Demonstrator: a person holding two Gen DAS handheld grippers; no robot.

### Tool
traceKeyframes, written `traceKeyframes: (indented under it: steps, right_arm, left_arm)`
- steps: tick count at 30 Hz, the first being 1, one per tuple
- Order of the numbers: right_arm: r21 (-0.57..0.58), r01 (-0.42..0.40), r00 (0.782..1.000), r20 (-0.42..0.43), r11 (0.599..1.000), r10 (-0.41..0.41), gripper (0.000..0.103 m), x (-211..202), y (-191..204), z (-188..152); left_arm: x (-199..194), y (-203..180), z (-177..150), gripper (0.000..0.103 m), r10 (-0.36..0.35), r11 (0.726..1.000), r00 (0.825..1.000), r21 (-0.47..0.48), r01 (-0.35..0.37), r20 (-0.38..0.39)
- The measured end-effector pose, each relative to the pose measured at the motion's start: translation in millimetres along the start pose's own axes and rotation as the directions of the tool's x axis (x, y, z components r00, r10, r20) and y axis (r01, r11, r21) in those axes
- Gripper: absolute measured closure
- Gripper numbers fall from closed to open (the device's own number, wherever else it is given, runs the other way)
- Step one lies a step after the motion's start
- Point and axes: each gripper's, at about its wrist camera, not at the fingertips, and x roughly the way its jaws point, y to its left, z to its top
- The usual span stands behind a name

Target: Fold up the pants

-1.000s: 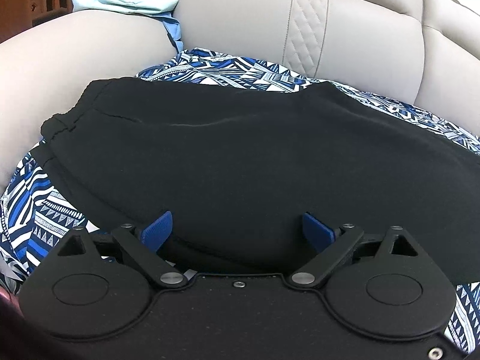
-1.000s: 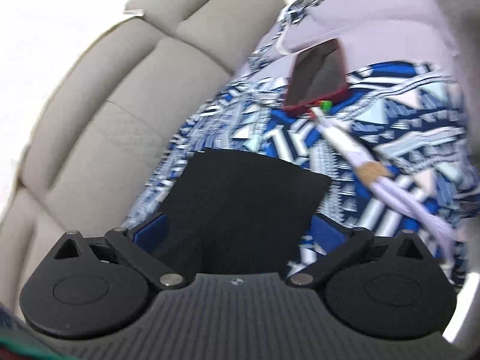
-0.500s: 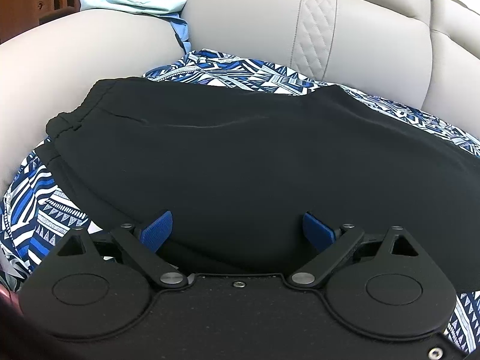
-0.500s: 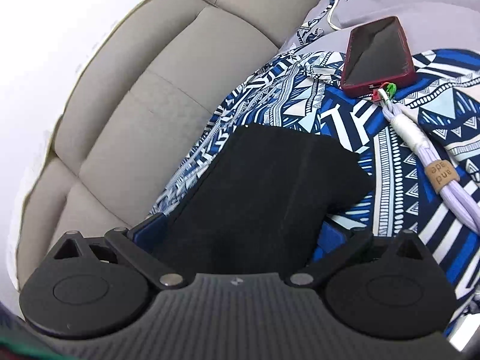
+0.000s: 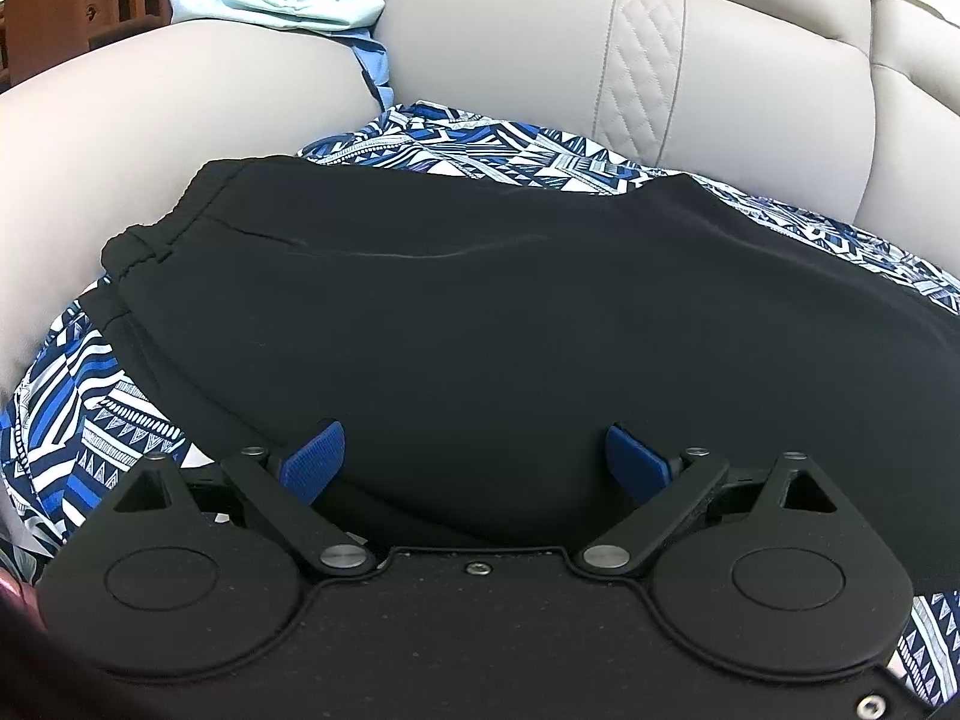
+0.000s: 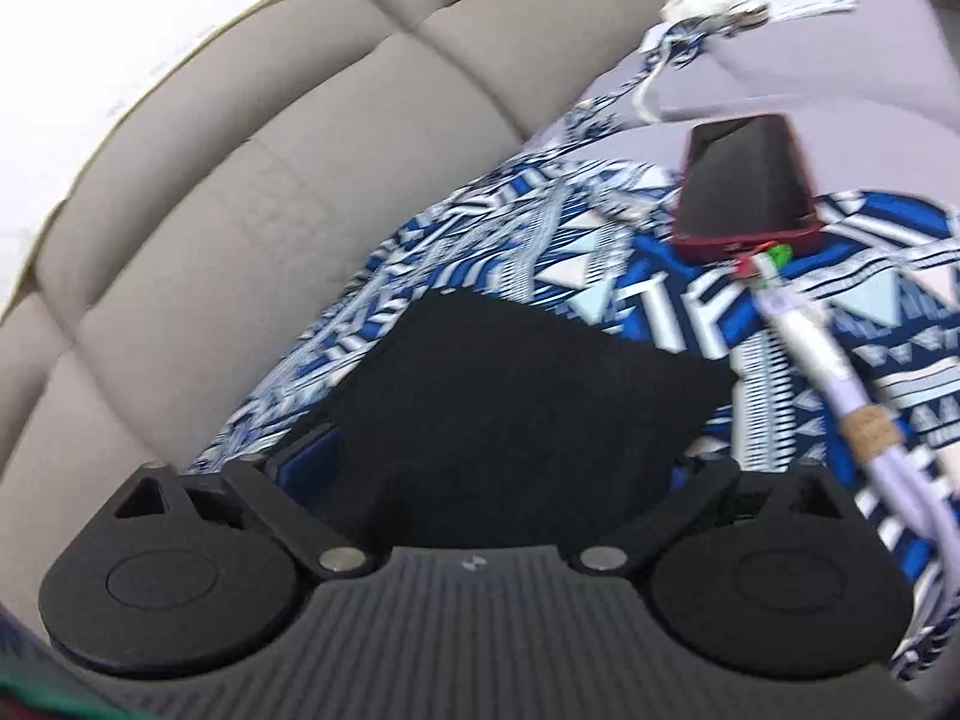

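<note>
Two grippers, left [image 5: 475, 459] and right [image 6: 501, 471], fingers spread, right just narrowing, black pants [image 5: 510, 330] between, lower middle.

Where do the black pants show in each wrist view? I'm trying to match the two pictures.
Left wrist: the black pants fill the middle, waistband at left, running off the right edge.
Right wrist: only the leg end shows, lower centre, just ahead of the gripper.
Shared landmark: the blue-and-white patterned cloth beneath them, on the beige sofa.
</note>
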Motion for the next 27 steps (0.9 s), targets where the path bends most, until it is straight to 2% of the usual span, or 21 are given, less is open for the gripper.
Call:
traceKeyframes:
  steps: [2, 4, 5, 7, 10, 11, 14, 17, 18, 20, 21, 22, 25, 27]
  right_arm:
    - [-0.014, 0.001, 1.0, 0.001, 1.0, -0.001, 0.013, 2, 4, -2]
    - [-0.018, 0.021, 1.0, 0.015, 1.0, -0.021, 0.026, 5, 5, 0]
    - [-0.012, 0.034, 0.999, 0.023, 0.999, -0.033, 0.041, 5, 4, 0]
    - [0.021, 0.078, 0.996, 0.031, 0.997, -0.079, 0.087, 7, 0, 2]
    - [0.117, 0.072, 0.997, 0.013, 0.991, -0.074, 0.094, 10, -8, 6]
    - [0.114, 0.079, 0.997, 0.005, 0.99, -0.08, 0.095, 10, -4, 7]
    - [0.009, 0.072, 0.997, 0.004, 0.997, -0.072, 0.095, 7, 32, 10]
    - [-0.148, -0.041, 0.999, -0.021, 0.988, 0.038, 0.095, 0, 101, 0]
    - [-0.215, -0.098, 0.995, -0.051, 0.972, 0.089, 0.095, -3, 129, -11]
    - [-0.371, -0.231, 0.971, -0.149, 0.9, 0.188, 0.095, -12, 187, -48]
    - [-0.43, -0.305, 0.949, -0.215, 0.849, 0.232, 0.095, -19, 212, -71]
    - [-0.473, -0.388, 0.916, -0.297, 0.791, 0.271, 0.095, -25, 235, -99]
    - [-0.532, -0.556, 0.813, -0.508, 0.639, 0.284, 0.092, -38, 276, -179]
    - [-0.571, -0.6, 0.779, -0.576, 0.561, 0.248, 0.086, -46, 286, -223]
  left_arm:
    - [0, 1, 0, 0.01, -0.001, 1.0, 1.0, -0.005, 0.001, 0.0]
    - [0, 1, 1, 0.01, 0.0, 1.0, 1.0, -0.008, 0.0, -0.001]
    - [0, 2, 1, 0.01, 0.001, 1.0, 1.0, -0.01, -0.001, 0.0]
    - [1, 2, 2, 0.011, 0.001, 1.0, 1.0, -0.014, -0.001, 0.001]
    - [1, 2, 3, 0.013, 0.002, 1.0, 1.0, -0.023, -0.002, 0.004]
    - [2, 3, 4, 0.014, -0.002, 1.0, 1.0, -0.031, 0.002, 0.006]
    - [2, 7, 5, 0.015, -0.018, 0.999, 1.0, -0.049, 0.019, 0.013]
    - [1, 11, 6, 0.016, -0.038, 0.997, 0.999, -0.062, 0.039, 0.019]
    - [0, 13, 6, 0.016, -0.046, 0.997, 0.999, -0.066, 0.047, 0.022]
    - [0, 16, 6, 0.016, -0.058, 0.996, 0.998, -0.071, 0.06, 0.025]
    - [-1, 17, 5, 0.016, -0.064, 0.995, 0.998, -0.07, 0.066, 0.027]
    - [-1, 18, 5, 0.016, -0.069, 0.995, 0.997, -0.07, 0.07, 0.028]
    - [-2, 22, 4, 0.016, -0.085, 0.994, 0.996, -0.073, 0.087, 0.032]
    - [-3, 25, 4, 0.016, -0.097, 0.992, 0.995, -0.075, 0.099, 0.033]
